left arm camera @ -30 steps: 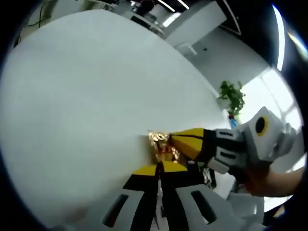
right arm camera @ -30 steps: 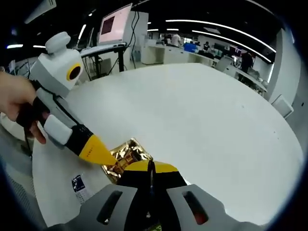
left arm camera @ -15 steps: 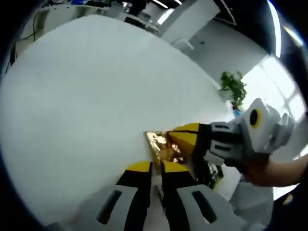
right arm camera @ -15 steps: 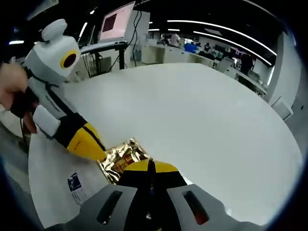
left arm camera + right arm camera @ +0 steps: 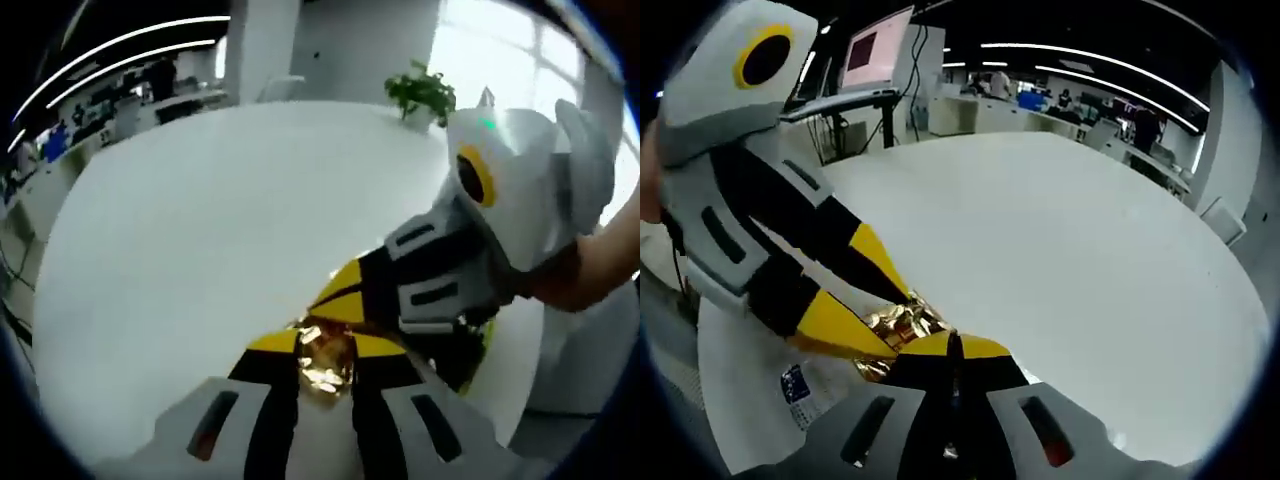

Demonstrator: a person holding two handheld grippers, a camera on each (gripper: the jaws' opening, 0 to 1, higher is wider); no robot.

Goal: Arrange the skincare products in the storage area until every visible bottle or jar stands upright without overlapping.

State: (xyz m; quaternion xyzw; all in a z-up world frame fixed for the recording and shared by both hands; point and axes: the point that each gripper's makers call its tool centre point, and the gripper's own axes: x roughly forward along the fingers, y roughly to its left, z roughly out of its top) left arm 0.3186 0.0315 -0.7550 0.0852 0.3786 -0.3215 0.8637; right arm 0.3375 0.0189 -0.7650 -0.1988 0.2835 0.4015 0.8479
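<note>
Gripping a crumpled gold foil sachet [image 5: 325,358] between its yellow-tipped jaws, the left gripper [image 5: 325,352] sits low over the round white table [image 5: 200,220]. The right gripper [image 5: 350,300] enters from the right, touching the sachet. In the right gripper view, the right gripper's [image 5: 952,352] jaws are clenched on the sachet [image 5: 902,325] at the table's near left edge; a small printed label [image 5: 795,383] lies just beside it.
</note>
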